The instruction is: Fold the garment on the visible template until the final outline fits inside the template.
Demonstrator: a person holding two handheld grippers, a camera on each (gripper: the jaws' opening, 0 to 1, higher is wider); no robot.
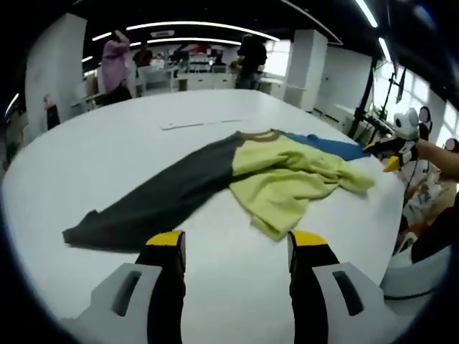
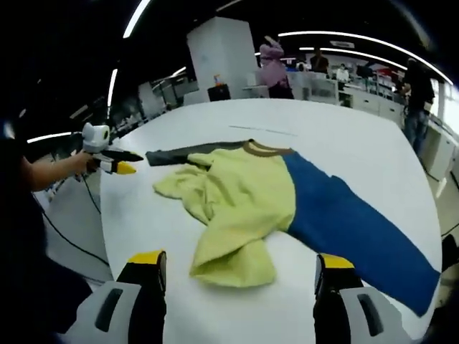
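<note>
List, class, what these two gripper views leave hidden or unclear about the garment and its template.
- Template: on the white round table, its outline cannot be made out in either view.
- Yellow-green shirt body: crumpled, its folds hide its own hem and the layers beneath.
- Dark grey sleeve: right gripper view, partly covered by the shirt body.
- Blue sleeve: left gripper view, mostly hidden behind the shirt body.

Your garment lies on the table at mid-frame in the left gripper view, one sleeve reaching lower left. People stand beyond the table, upper left.
</note>
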